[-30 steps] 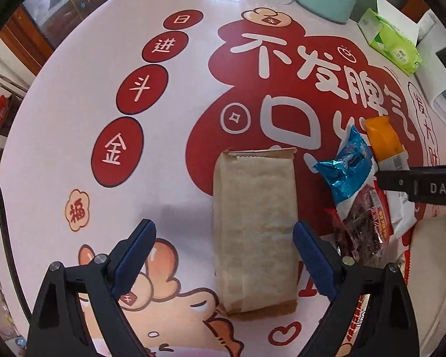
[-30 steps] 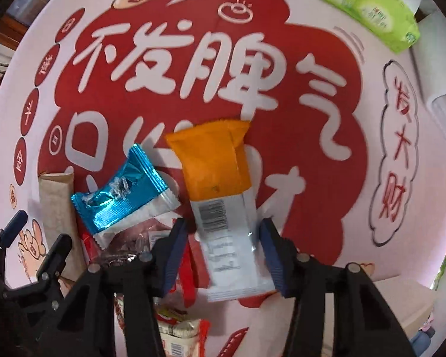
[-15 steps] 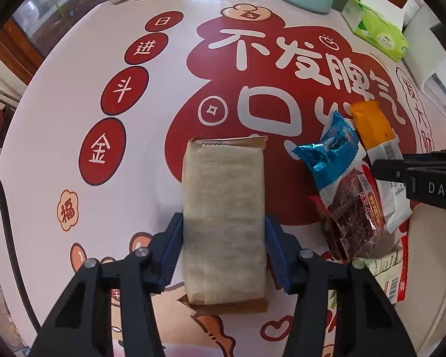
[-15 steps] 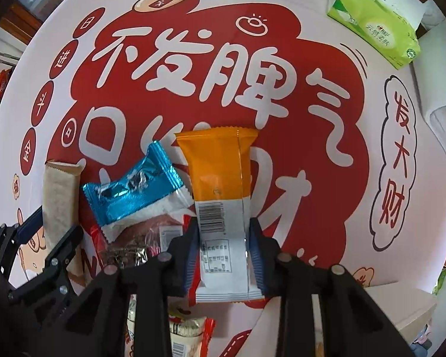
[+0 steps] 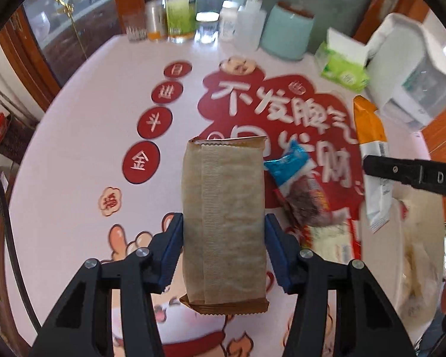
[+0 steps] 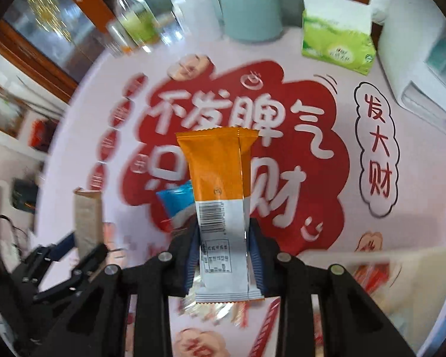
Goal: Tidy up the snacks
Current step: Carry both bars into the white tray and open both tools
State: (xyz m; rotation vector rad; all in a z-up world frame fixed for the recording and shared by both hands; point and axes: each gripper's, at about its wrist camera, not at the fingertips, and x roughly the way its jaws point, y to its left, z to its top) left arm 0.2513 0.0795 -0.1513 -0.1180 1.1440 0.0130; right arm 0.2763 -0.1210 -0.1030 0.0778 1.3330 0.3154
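Note:
My left gripper is shut on a long brown paper snack pack and holds it lifted above the table. My right gripper is shut on an orange-and-white snack bar, also lifted; the bar shows in the left wrist view too. A blue snack packet and a dark red packet lie on the table between the two grippers. The brown pack also shows in the right wrist view.
The table wears a pink cloth with red print. A green tissue pack, a teal canister, bottles and jars stand at the far edge. A white appliance stands far right. A cream container sits near right.
Both grippers have lifted their packs off the table and tilted up, so the far edge of the table has come into view. The blue and dark red packets stayed on the table.

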